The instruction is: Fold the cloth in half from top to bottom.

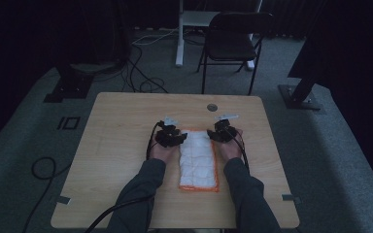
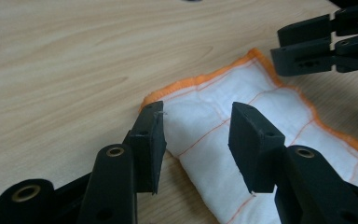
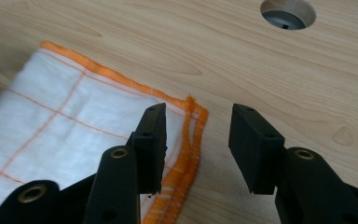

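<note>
A white cloth [image 1: 198,160] with orange edging and thin orange grid lines lies folded into a long strip on the wooden table [image 1: 121,145]. My left gripper [image 1: 171,137] stands open at the strip's far left corner. In the left gripper view the jaws [image 2: 196,140] straddle that corner of the cloth [image 2: 214,126] with a gap on both sides. My right gripper [image 1: 222,132] stands open at the far right corner. In the right gripper view its jaws [image 3: 198,144] bracket the orange hem [image 3: 186,140], and the pads are apart from the cloth [image 3: 65,126].
A round cable hole [image 1: 211,107] sits in the table near its far edge, seen close in the right gripper view as a hole [image 3: 287,14]. A black folding chair [image 1: 233,41] and a white desk leg [image 1: 179,34] stand beyond the table. Cables [image 1: 141,73] lie on the floor.
</note>
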A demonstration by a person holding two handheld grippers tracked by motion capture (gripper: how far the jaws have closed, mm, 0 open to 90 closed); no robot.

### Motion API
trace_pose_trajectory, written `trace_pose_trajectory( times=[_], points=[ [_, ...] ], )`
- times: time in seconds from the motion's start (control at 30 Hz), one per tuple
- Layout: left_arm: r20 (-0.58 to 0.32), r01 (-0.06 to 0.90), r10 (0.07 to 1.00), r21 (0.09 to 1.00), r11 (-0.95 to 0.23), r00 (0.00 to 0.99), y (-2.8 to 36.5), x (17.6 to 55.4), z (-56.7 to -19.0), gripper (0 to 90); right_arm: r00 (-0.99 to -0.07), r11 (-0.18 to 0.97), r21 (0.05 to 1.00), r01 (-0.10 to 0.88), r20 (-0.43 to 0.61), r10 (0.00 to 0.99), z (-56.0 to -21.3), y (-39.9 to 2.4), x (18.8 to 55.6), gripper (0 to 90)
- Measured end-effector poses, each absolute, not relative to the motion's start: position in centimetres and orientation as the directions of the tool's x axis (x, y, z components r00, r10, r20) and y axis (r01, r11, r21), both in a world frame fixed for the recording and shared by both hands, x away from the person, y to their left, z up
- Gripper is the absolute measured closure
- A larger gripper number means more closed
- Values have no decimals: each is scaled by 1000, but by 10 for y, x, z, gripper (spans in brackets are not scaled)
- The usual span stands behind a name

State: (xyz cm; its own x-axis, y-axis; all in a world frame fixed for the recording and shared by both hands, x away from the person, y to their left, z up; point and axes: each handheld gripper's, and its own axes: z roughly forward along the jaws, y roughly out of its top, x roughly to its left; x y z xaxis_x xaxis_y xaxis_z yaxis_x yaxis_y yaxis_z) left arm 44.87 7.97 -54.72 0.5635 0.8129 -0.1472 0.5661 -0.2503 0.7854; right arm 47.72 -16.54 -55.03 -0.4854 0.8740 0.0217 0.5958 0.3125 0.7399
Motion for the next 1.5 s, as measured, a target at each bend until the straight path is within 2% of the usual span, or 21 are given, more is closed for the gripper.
trace_pose_trajectory(
  times=[0.3,0.5,0.93,1.3,1.5],
  points=[
    [-135,587,830,767,-259,542,73,456,-551,572,-465,274,740,614,58,884,-554,-171,481,640],
    [-136,609,841,750,-258,523,68,462,-560,574,-460,241,741,627,103,882,-557,-174,484,632],
    [-146,612,866,762,-210,479,76,464,-559,574,-480,283,706,649,91,873,-561,-165,491,661],
    [-163,652,869,727,-214,467,77,469,-568,580,-475,288,691,663,91,875,-564,-162,493,685],
    [-152,653,865,719,-235,479,73,468,-568,655,-484,296,695,655,85,871,-565,-159,491,766]
  ],
)
